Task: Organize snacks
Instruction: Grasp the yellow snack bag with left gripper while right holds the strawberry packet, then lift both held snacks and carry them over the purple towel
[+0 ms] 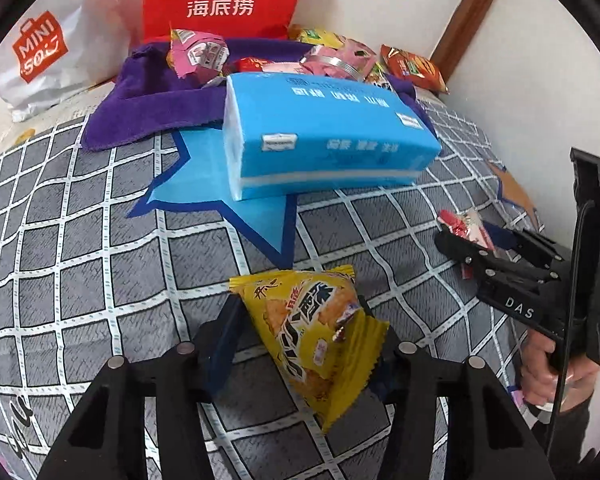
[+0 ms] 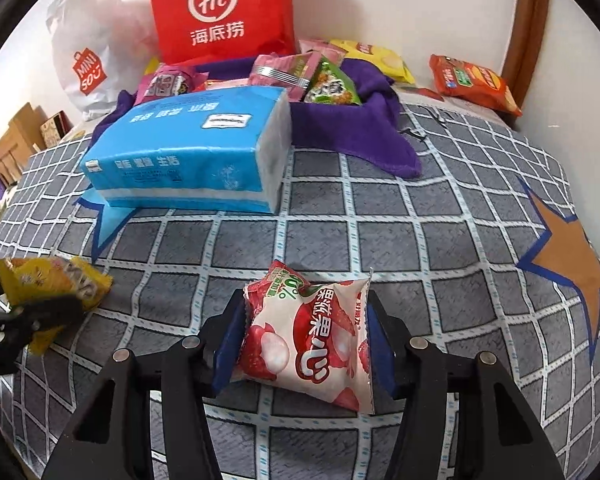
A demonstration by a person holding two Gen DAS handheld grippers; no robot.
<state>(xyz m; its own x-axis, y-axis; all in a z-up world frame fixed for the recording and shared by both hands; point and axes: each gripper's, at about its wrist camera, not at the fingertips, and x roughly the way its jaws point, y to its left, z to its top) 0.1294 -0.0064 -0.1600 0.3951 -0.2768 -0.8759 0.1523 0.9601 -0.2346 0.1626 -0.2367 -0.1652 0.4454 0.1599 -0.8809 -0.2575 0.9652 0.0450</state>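
Left gripper (image 1: 300,320) clamped on yellow cracker packet (image 1: 316,336), near, above checked bedcover (image 1: 80,280). Right gripper (image 2: 306,340) clamped on red-and-white lychee packet (image 2: 312,336), near centre. Farther: blue tissue pack (image 2: 188,156), left. Behind it, purple cloth (image 2: 356,132) with more snack packets (image 2: 328,80).

Home bedroom. Bed (image 2: 440,216) under grey checked bedspread with star patches, pushed into corner of white walls, brown wooden trim (image 2: 528,12) alongside. Shopping bags, red (image 2: 220,8) and white (image 2: 88,56), propped against wall; blue tissue pack (image 2: 188,152), purple cloth (image 2: 360,128), snack packets (image 2: 472,80) on bedding.
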